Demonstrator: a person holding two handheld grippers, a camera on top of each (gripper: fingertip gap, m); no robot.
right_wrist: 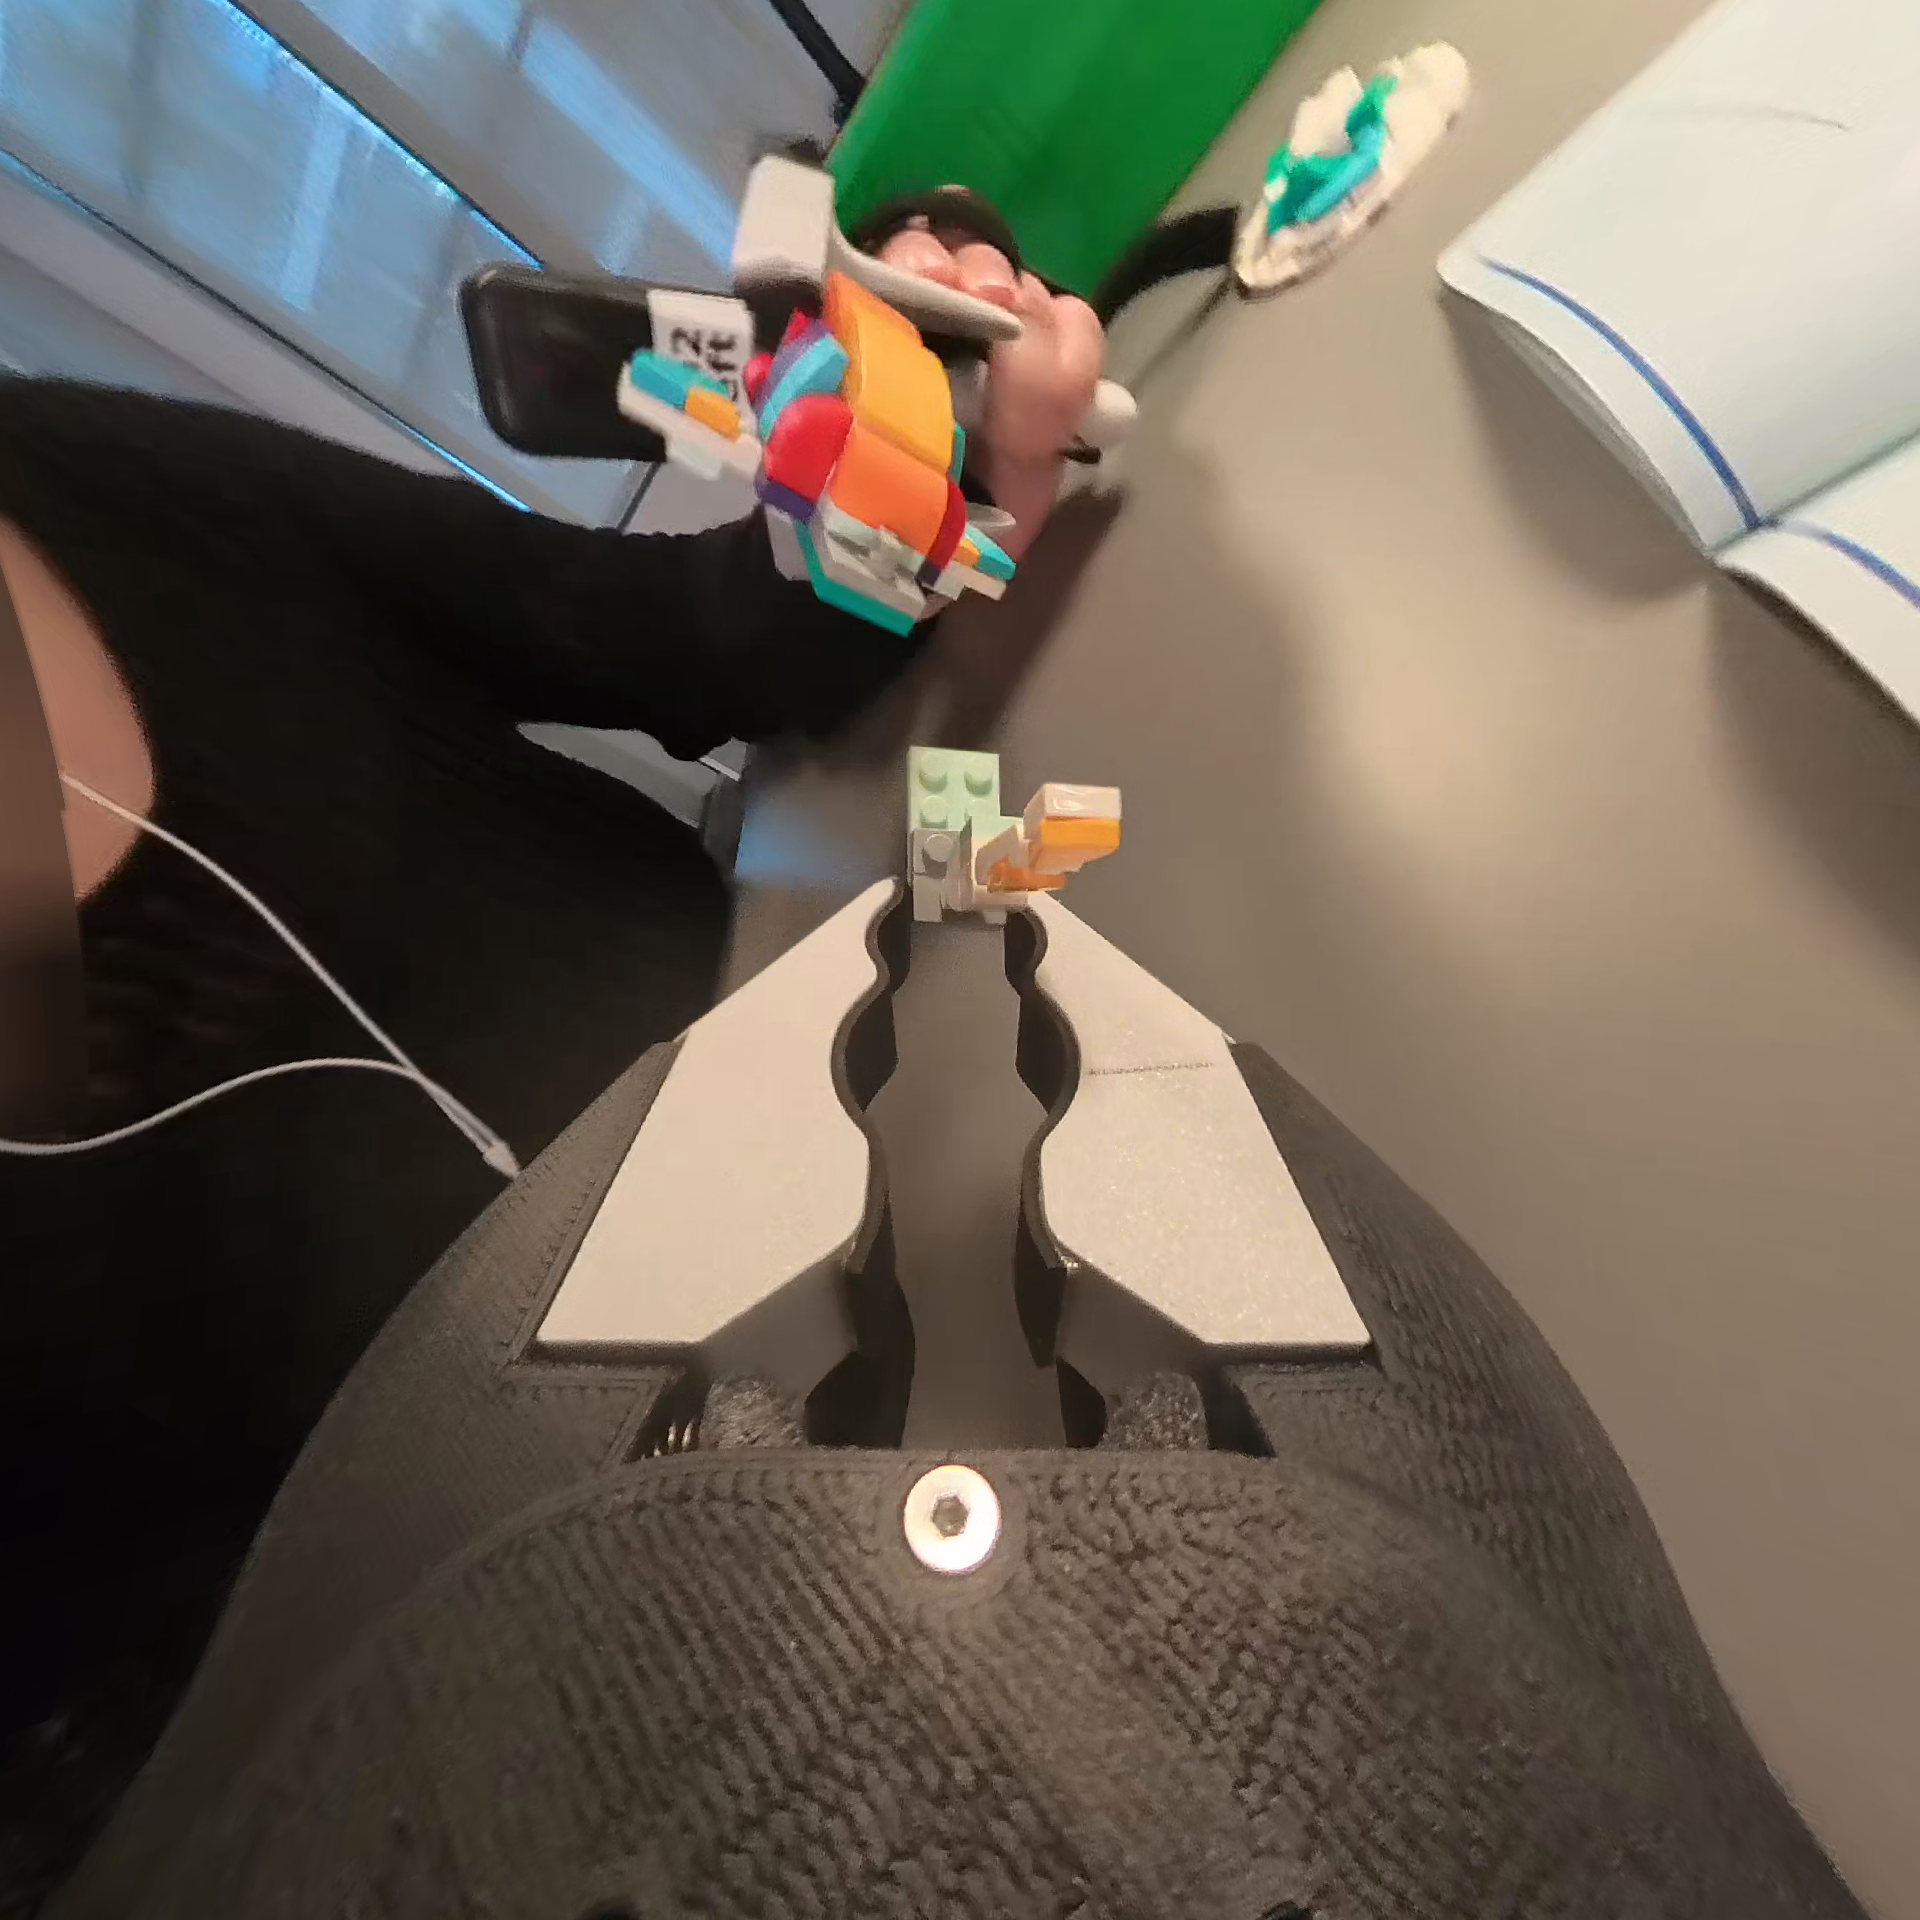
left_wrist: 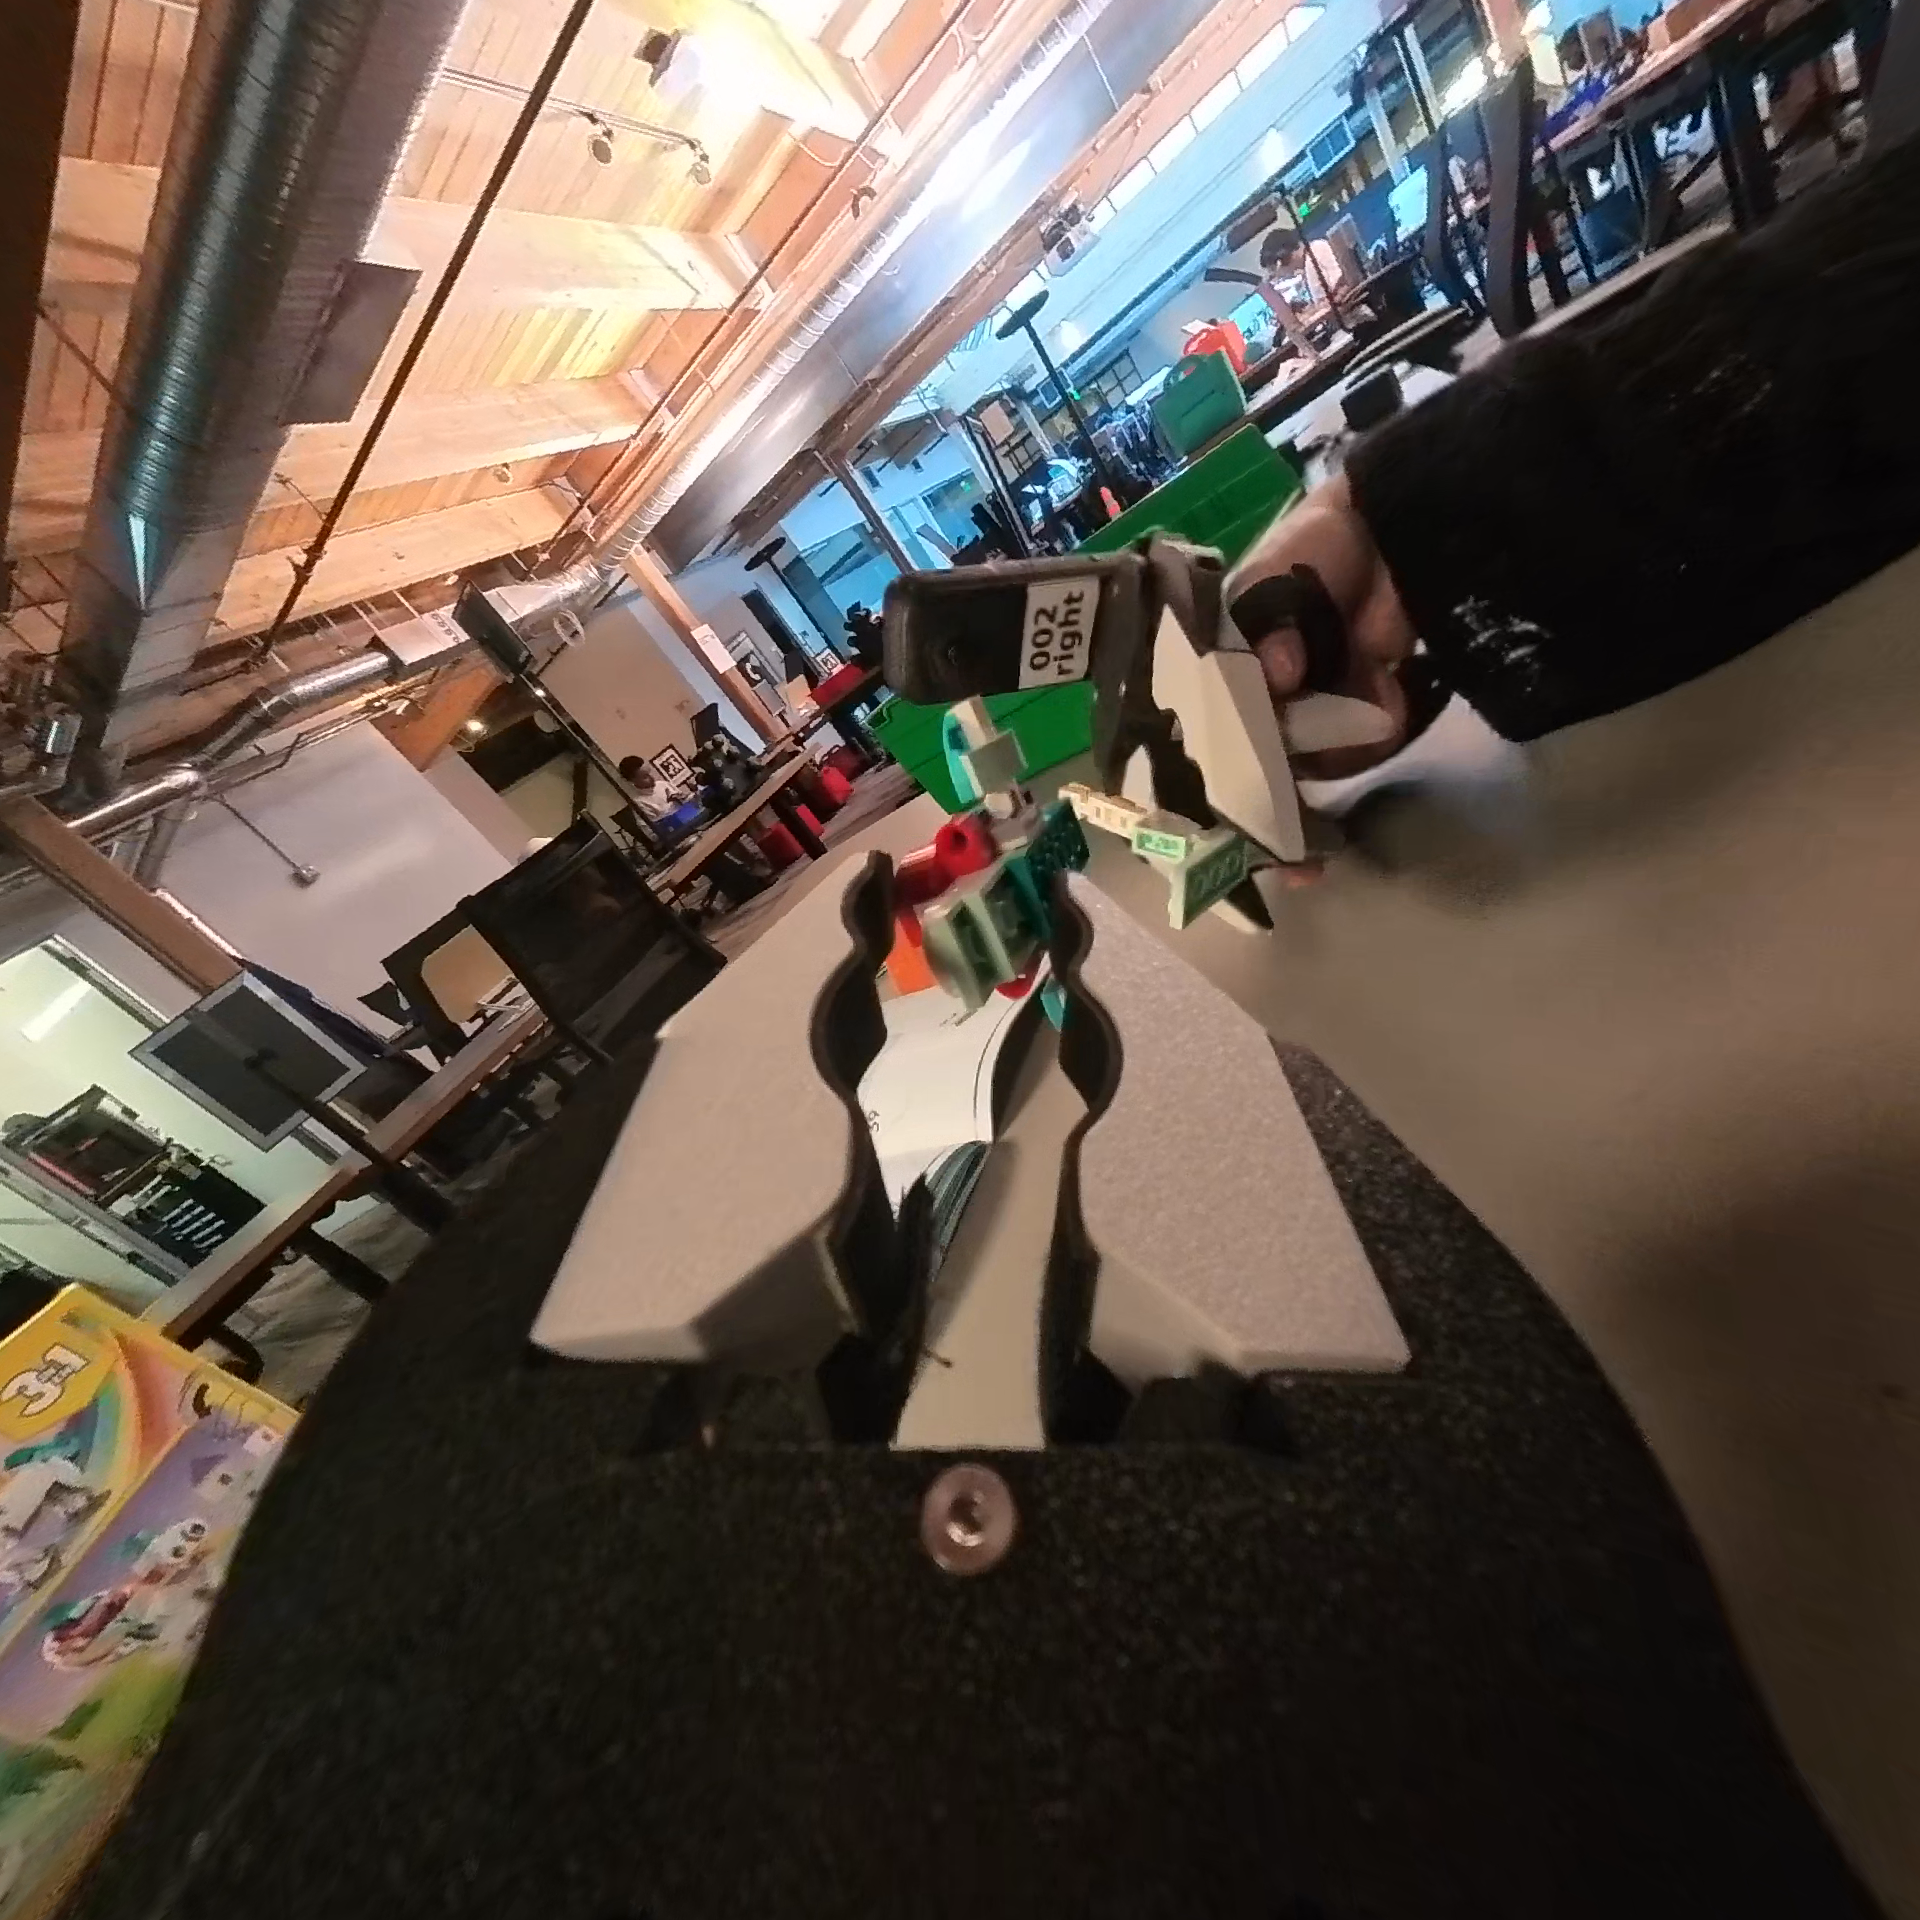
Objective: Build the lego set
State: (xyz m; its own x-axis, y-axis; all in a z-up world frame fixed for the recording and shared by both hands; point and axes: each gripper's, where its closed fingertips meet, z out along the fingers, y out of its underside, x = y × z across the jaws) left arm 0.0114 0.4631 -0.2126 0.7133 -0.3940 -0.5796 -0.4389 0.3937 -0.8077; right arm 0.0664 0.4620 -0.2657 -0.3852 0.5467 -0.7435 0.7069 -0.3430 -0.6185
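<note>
My left gripper [left_wrist: 968, 906] is shut on a multi-coloured lego model [left_wrist: 982, 925] of orange, red, teal and mint bricks, held above the grey table [left_wrist: 1558, 1091]. My right gripper [right_wrist: 966, 902] is shut on a small mint, white and orange lego sub-assembly [right_wrist: 961, 831]. In the left wrist view the right gripper [left_wrist: 1242, 894] holds that small piece [left_wrist: 1205, 868] just right of the model, a short gap apart. In the right wrist view the model [right_wrist: 883, 457] hangs at the upper left and covers the left gripper's tips.
A green bin [left_wrist: 1195, 520] stands behind the grippers and also shows in the right wrist view [right_wrist: 1039, 114]. Loose teal and white pieces [right_wrist: 1340, 156] lie at the far right. An open booklet [right_wrist: 1714, 312] lies on the right. The lego box [left_wrist: 94, 1538] stands at the lower left.
</note>
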